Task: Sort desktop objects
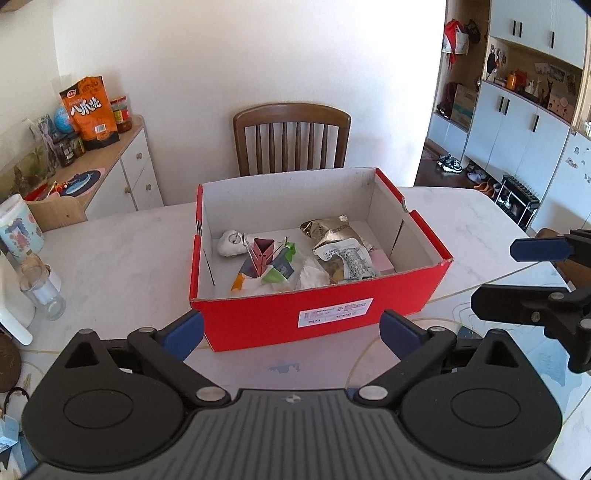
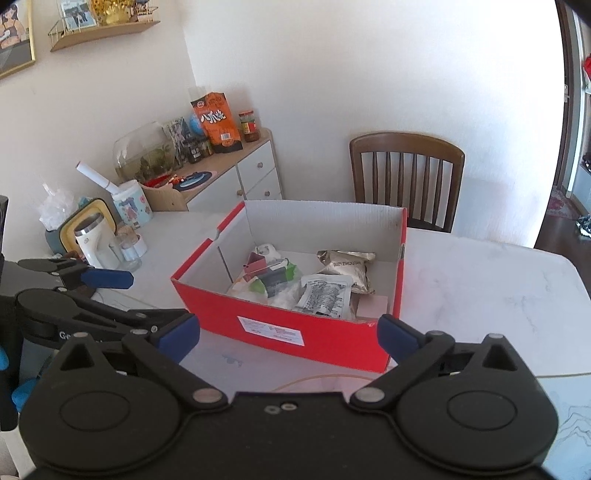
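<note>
Only the left wrist view shows the cupboards and shoes beyond the doorway; only the right shows a wall shelf (image 2: 103, 31). The red cardboard box (image 1: 258, 321) sits mid-surface (image 1: 110, 258), holding crinkled foil packets (image 1: 332, 236). Bare marble lies around it. The left gripper (image 1: 291, 332) and right gripper (image 2: 288, 338) are both spread, empty.

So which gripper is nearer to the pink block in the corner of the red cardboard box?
Probably right. The right gripper faces the red cardboard box at the corner holding the pink block; the left gripper faces the box's middle, further left. Both open, empty.
</note>
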`<state>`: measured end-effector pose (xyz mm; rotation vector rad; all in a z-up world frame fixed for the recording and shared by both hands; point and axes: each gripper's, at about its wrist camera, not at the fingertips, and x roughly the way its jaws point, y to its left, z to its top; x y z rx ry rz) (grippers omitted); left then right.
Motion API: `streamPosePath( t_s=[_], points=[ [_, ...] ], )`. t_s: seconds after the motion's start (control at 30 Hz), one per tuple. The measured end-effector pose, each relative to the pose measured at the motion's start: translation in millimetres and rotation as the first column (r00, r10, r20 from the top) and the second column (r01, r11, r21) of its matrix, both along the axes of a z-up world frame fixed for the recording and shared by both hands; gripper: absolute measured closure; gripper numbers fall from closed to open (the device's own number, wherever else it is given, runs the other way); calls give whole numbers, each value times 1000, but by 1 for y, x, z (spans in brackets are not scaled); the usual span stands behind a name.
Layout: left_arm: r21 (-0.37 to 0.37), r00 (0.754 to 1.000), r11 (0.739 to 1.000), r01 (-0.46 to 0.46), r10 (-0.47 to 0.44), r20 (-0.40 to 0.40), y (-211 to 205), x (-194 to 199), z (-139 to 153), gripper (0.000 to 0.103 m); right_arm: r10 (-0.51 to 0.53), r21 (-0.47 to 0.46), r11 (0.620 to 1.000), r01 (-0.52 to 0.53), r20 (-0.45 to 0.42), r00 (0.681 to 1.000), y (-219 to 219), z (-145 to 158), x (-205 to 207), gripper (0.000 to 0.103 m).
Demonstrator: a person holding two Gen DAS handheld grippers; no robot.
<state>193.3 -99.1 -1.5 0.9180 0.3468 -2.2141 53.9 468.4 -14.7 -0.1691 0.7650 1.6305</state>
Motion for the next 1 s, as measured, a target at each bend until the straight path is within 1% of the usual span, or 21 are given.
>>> streamPosePath(
  t_s=[0.17, 0.33, 0.63, 1.0],
  points=[
    [-20, 1000, 1000, 10, -10, 0, 10, 3, 4, 1, -4, 15, 1000, 4, 4, 1000, -11, 3, 0, 1],
    [-38, 999, 998, 40, -40, -10, 16, 5, 13, 1, -8, 24, 1000, 8, 4, 1000, -18, 8, 1, 1],
    [-15, 996, 997, 79, -79, -33, 22, 10, 21, 1, -9, 27, 1000, 9, 8, 1000, -27, 12, 4, 1],
    [-5, 996, 996, 85, -85, -11, 22, 12, 17, 1, -17, 18, 1000, 17, 14, 1000, -31, 10, 7, 1]
  ],
)
